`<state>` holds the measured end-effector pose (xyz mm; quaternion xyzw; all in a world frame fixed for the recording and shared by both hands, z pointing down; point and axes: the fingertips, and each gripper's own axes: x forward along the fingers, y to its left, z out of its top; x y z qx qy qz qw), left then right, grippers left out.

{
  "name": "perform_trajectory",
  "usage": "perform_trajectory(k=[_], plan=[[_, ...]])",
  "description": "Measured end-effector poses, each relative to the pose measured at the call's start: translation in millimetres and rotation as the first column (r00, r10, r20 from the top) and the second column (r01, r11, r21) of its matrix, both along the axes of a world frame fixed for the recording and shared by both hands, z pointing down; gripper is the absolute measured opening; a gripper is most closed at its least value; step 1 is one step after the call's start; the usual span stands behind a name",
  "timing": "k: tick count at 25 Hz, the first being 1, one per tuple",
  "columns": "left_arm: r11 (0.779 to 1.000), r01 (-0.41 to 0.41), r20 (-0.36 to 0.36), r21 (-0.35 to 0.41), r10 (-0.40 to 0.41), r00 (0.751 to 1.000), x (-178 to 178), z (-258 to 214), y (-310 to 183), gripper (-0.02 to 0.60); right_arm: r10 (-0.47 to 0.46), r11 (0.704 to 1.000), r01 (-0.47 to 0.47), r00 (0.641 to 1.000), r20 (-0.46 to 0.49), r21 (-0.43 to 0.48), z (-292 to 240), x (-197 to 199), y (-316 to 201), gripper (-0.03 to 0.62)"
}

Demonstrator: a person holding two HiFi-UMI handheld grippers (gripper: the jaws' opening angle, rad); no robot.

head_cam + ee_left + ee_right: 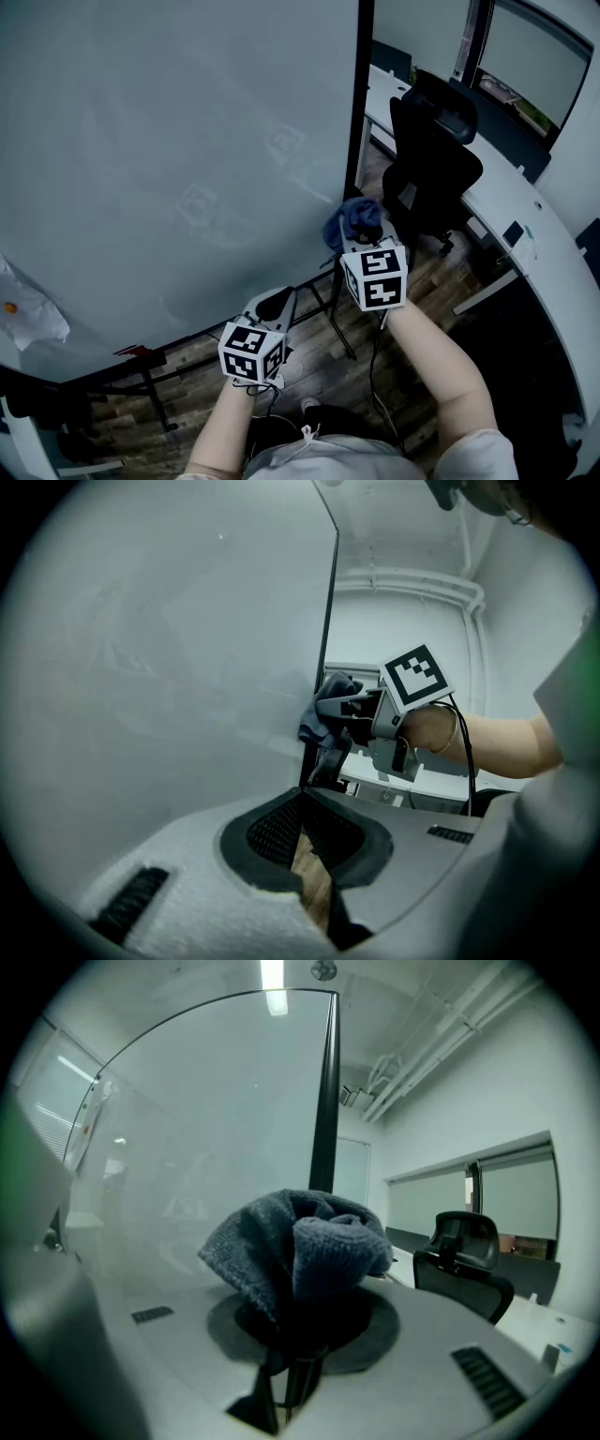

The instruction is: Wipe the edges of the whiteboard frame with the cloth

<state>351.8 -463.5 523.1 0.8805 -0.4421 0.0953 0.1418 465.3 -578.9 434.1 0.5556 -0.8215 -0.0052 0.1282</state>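
1. Here the right gripper (295,1330) has its jaws clamped on a bunched dark blue cloth (300,1241), whose folds billow over the jaws and hide their tips.
2. In the head view the cloth sits low on the black frame (359,94) that runs down the right edge of the whiteboard (169,141). The left gripper view shows it pressed to that edge, but the folds cover the point of contact.
3. The left gripper (305,827) hangs lower and further left, in front of the board's face, and holds nothing. Its jaws seem to meet at the tips, with a wedge of wooden floor (314,883) showing between them nearer the camera.
4. The head view cuts off the whiteboard's top and left side.
5. A crumpled white sheet (33,314) lies against the board's lower left, partly out of the picture. I cannot tell what it is.
6. A black office chair (433,155) stands right of the board, beside a curved white tabletop (525,202). The items on the tabletop are too small to name.
7. The board's dark legs (150,370) rest on the floor, dim and hard to trace.
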Motion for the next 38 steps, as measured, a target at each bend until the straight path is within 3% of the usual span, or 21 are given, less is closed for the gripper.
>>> perform_trajectory(k=[5,10,14,23,28,32,36,38], plan=[[0.999,0.011,-0.002,-0.042,-0.011,1.000,1.8,21.8,-0.6,0.018,-0.001,0.997,0.002,1.000,0.007,-0.074,41.2,5.8,-3.3,0.077],[0.993,0.034,-0.010,-0.110,-0.035,0.999,0.9,57.2,6.4,0.018,0.021,0.996,-0.022,1.000,-0.022,-0.085,77.7,6.4,-0.9,0.077],[0.991,0.010,0.006,-0.134,-0.010,1.000,12.7,78.9,11.2,0.018,0.034,0.984,-0.035,0.999,-0.010,-0.177,124.2,9.3,-1.1,0.077],[0.979,0.017,-0.016,-0.201,-0.021,1.000,25.5,121.6,26.0,0.018,0.003,0.968,-0.031,0.994,-0.112,-0.249,203.5,12.2,-4.3,0.077],[0.965,0.079,-0.024,-0.250,-0.088,0.996,8.0,142.7,39.1,0.018,0.000,0.956,-0.040,0.991,-0.136,-0.292,232.9,10.8,-1.9,0.077],[0.959,0.127,-0.032,-0.255,-0.140,0.990,-13.7,149.6,41.5,0.019,0.045,0.952,-0.088,0.988,-0.149,-0.294,246.0,4.1,-3.2,0.077],[0.952,0.183,-0.034,-0.245,-0.197,0.980,-57.3,153.3,53.6,0.018,0.086,0.944,-0.130,0.984,-0.155,-0.303,255.3,-21.8,6.7,0.077],[0.946,0.210,-0.027,-0.248,-0.223,0.974,-54.4,155.0,46.7,0.020,0.095,0.946,-0.138,0.983,-0.158,-0.292,256.9,-12.2,-0.3,0.077]])
